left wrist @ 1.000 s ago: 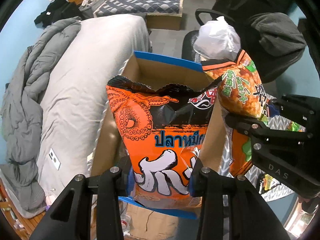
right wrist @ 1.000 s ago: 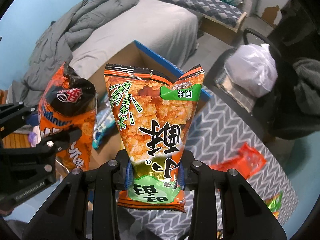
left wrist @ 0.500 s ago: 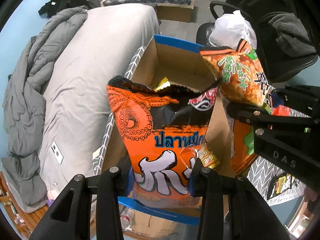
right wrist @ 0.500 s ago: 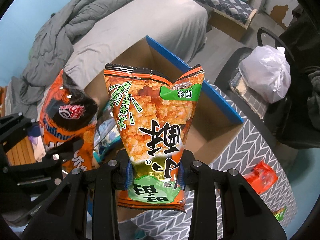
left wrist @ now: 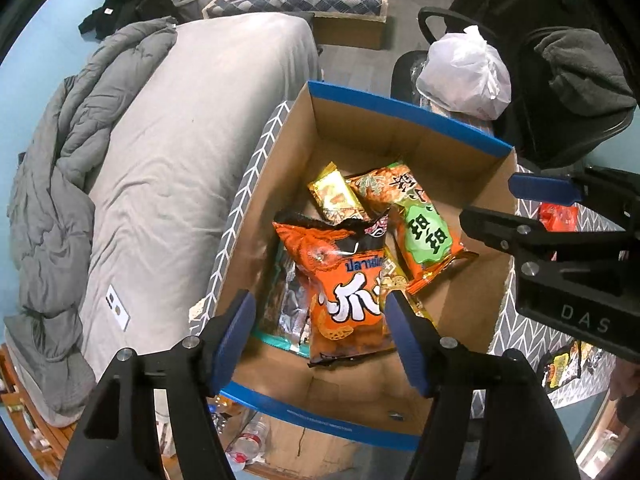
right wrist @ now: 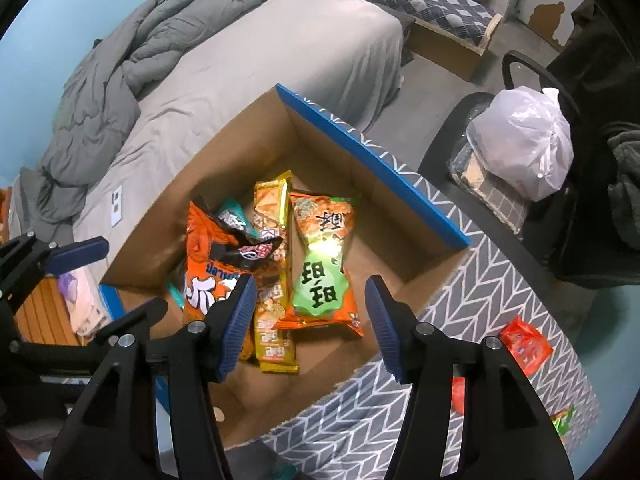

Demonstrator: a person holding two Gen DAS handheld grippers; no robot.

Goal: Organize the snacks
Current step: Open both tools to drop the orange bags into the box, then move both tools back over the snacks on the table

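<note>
The orange squid-snack bag (left wrist: pixel 344 292) and the green-labelled rice-cracker bag (right wrist: pixel 324 276) are lying loose in the cardboard box (left wrist: pixel 404 108) on top of a few other packs, and both the left tongs (left wrist: pixel 320 332) and right tongs (right wrist: pixel 310 320) are spread wide over the box with nothing gripped. Probably best if the tongs get lifted straight up clear of the box rim. Then the red packet (right wrist: pixel 524 346) left out on the chevron-covered tabletop (right wrist: pixel 404 432) can be grabbed flat by its edge so it isn't crushed.

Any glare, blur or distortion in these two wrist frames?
Right wrist: glare on the green rice-cracker bag washes out part of its print; fisheye bends the cardboard box rim. Left wrist: slight blur on the orange squid bag; dark vignette at corners.
</note>
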